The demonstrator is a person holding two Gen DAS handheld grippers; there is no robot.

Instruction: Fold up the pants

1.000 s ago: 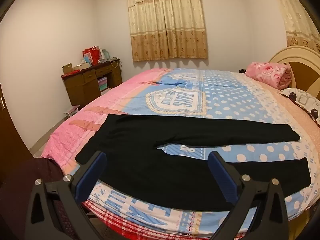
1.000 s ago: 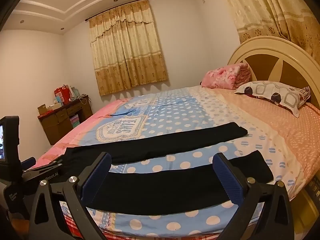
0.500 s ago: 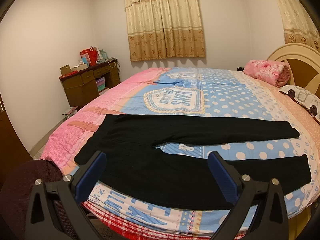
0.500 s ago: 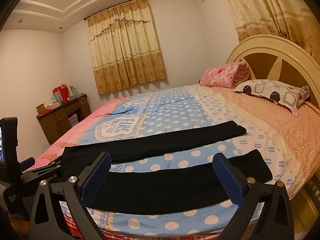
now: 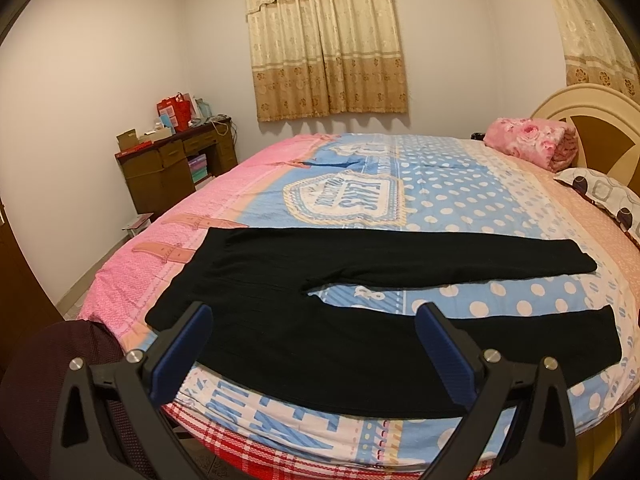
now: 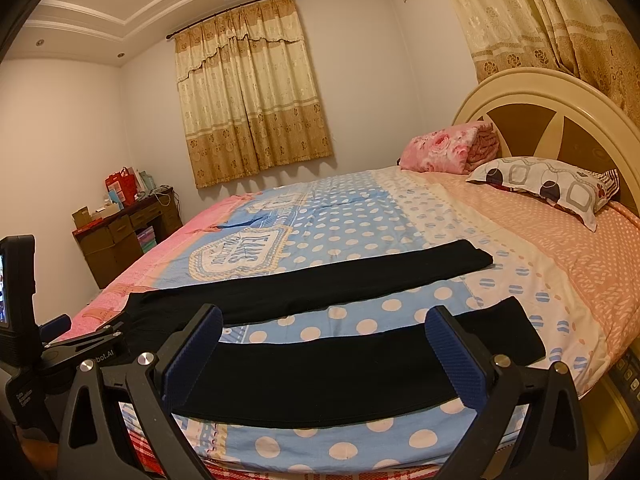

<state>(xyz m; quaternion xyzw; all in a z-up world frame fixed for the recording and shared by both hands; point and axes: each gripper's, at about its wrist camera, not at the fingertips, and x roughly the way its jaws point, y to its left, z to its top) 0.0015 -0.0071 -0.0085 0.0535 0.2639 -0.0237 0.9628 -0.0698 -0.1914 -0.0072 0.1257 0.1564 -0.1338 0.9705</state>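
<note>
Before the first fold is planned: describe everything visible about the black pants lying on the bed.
The black pants are of a soft, finely ribbed, knit-like fabric and lie flat and unfolded on the patterned pink and blue bedspread, near its front edge. The waist points toward the pink side and the two legs run toward the headboard side, spread apart in a narrow V with dotted bedspread showing between them. The near leg looks wider than the far leg. Both cuffs lie flat. Neither open gripper touches them.

We tilted the left gripper [image 5: 314, 320] slightly downward, so the black pants [image 5: 320, 300] sat a little higher in its view. In the right gripper [image 6: 324, 322] view, the headboard [image 6: 536, 120] sat a little higher.
</note>
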